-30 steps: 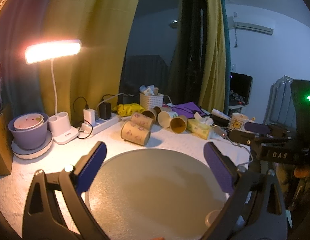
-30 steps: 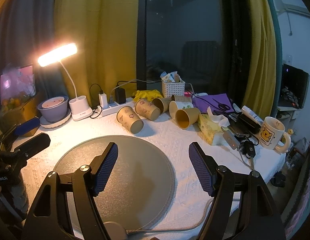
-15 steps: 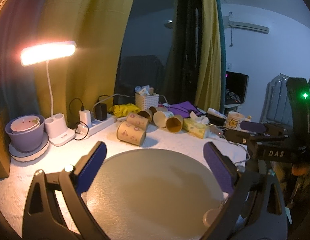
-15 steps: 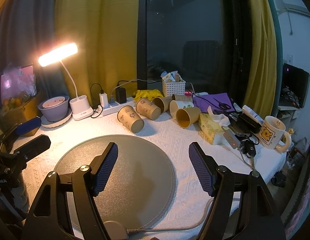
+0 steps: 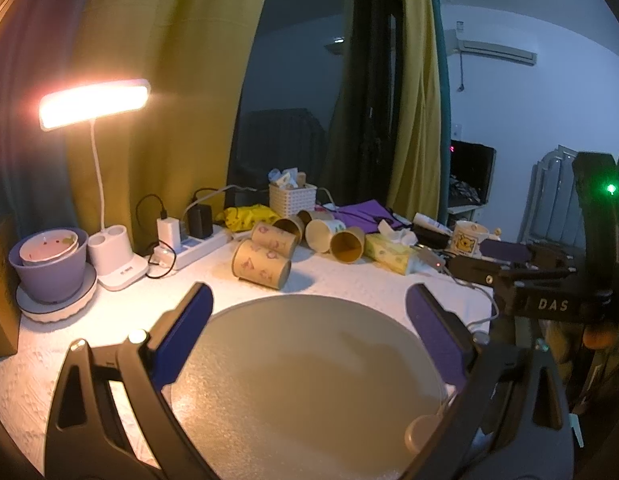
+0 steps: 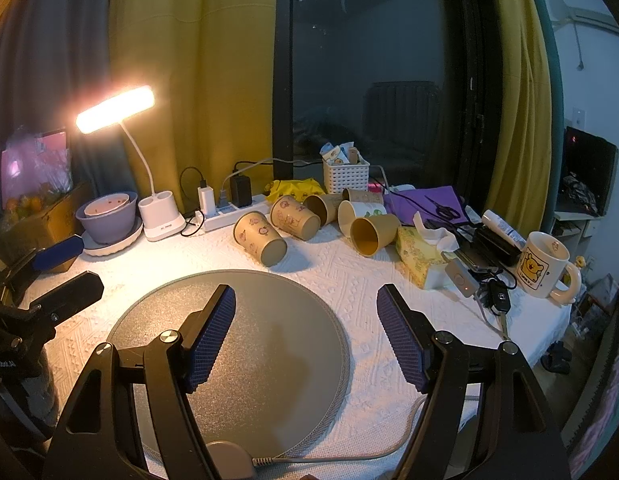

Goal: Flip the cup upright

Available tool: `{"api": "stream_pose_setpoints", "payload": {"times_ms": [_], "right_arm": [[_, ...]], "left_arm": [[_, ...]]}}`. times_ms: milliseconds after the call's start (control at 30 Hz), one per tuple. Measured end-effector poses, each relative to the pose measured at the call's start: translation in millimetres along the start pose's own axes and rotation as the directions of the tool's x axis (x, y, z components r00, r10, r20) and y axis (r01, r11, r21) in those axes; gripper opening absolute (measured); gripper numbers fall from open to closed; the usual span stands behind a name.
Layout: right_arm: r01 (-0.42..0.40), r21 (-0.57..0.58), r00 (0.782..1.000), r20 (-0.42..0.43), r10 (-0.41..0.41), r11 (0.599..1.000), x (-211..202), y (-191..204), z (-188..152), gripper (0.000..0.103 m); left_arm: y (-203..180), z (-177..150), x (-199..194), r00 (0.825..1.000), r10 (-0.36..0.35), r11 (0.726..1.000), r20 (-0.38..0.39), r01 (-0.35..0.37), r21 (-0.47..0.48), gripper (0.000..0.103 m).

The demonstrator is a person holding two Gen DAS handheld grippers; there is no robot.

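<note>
Right wrist view: the right gripper [image 6: 305, 332] hangs over the round grey mat [image 6: 245, 320], its blue-padded jaws spread wide with nothing between them. At 12 o'clock beyond the mat's far edge, a cluster of paper cups lies tipped over on the white tablecloth [image 6: 349, 280]. The nearest cup [image 6: 260, 237], brown with printed figures, rests on its side just off the mat; its long axis runs from 10 o'clock to 4 o'clock, closed base toward the gripper and mouth toward the power strip [image 6: 233, 210]. A second printed cup [image 6: 294, 217] lies just beside it at 1 o'clock, roughly parallel. Further toward 2 o'clock a plain cup [image 6: 373, 233] lies with its open mouth facing the camera, next to a tissue box [image 6: 423, 262]. A yellow bear mug [image 6: 543, 264] stands upright at 3 o'clock. The lit desk lamp [image 6: 115, 109] stands at 10 o'clock.

In the left wrist view, the left gripper [image 5: 309, 322] is likewise spread wide and empty above the mat [image 5: 305, 380]. The nearest cup [image 5: 261, 264] sits at 12 o'clock past the mat, lying sideways with its axis running 10 to 4 o'clock.
</note>
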State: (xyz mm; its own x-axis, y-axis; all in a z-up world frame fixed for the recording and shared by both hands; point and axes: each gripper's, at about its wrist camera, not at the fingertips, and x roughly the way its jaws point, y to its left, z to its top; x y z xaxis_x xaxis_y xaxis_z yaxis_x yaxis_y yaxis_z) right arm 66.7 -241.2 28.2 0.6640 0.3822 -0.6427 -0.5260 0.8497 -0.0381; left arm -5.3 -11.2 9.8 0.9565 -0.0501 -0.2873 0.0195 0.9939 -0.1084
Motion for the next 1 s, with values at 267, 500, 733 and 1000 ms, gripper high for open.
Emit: {"api": "stream_pose_setpoints", "payload": {"times_ms": [267, 500, 733, 1000], "right_arm": [[0.002, 0.0, 1.0, -0.002, -0.002, 1.0, 0.1, 0.7, -0.2, 0.076], [0.002, 0.001, 1.0, 0.0, -0.002, 1.0, -0.2, 0.9, -0.2, 0.076], [0.003, 0.002, 1.0, 0.0, -0.003, 1.0, 0.9, -0.7, -1.1, 0.076], [0.0, 0.003, 1.0, -0.004, 0.0, 1.0, 3.1, -3.3, -2.1, 0.076]], "left_arm": [[0.1, -1.1, -0.4, 1.0, 0.001, 1.0, -0.001, -0.001, -0.002, 0.098], [1.0, -2.8, 0.1, 1.0, -0.003, 1.0, -0.006, 0.003, 0.0, 0.098], [1.5, -3.1, 0.5, 1.0, -0.003, 1.0, -0.008, 0.003, -0.001, 0.098], [2.5, -4.9, 3.7, 1.0, -0.007, 1.0, -0.021, 0.007, 0.004, 0.098]]}}
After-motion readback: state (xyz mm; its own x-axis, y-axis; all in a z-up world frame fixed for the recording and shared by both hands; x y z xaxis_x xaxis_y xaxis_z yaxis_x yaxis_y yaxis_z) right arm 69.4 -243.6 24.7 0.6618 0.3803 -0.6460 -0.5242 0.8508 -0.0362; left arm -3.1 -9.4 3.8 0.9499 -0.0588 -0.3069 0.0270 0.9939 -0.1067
